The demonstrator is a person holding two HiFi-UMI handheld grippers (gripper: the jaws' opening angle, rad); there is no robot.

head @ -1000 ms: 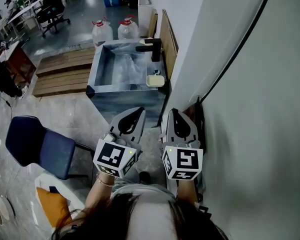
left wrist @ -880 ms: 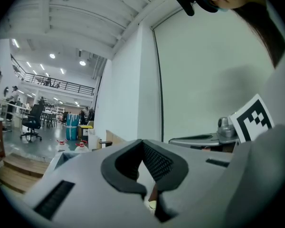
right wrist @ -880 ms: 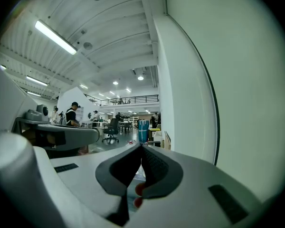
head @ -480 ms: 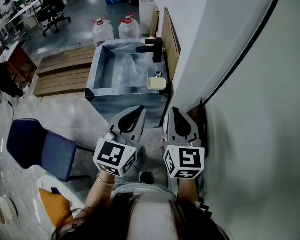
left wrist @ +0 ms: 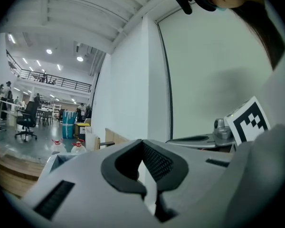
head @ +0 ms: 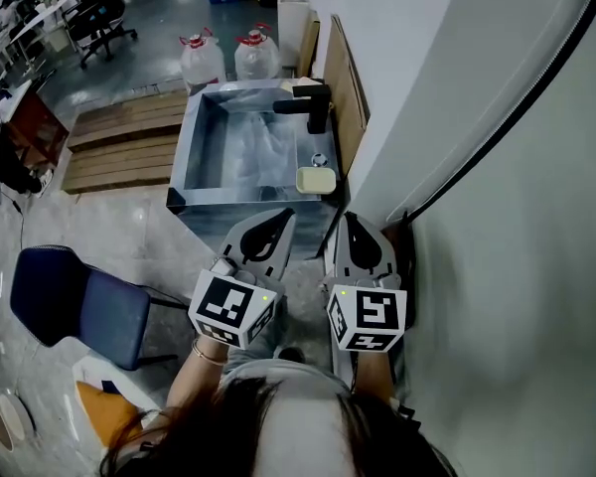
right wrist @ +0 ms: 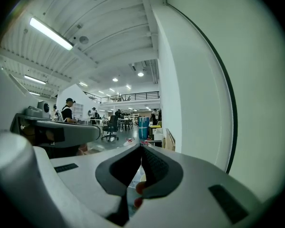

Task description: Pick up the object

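A steel sink (head: 191, 147) with a black tap (head: 313, 104) stands on the floor ahead of me. A pale yellow block (head: 316, 179) lies on its near right rim, with a small round metal piece (head: 320, 159) just behind it. My left gripper (head: 283, 214) and right gripper (head: 350, 219) are held side by side close to my body, tips pointing at the sink's near edge. Both are shut and hold nothing. In the left gripper view the left gripper (left wrist: 142, 144) shows jaws that meet; the right gripper (right wrist: 141, 148) shows the same in its own view.
A white wall with a black cable (head: 497, 117) runs close along my right. A wooden board (head: 346, 87) leans between wall and sink. Two water jugs (head: 201, 60) stand behind the sink, wooden pallets (head: 114, 142) to its left, and a blue chair (head: 74, 301) at near left.
The sink and the yellow block have come a little closer to the gripper tips. Both grippers stay shut and side by side.
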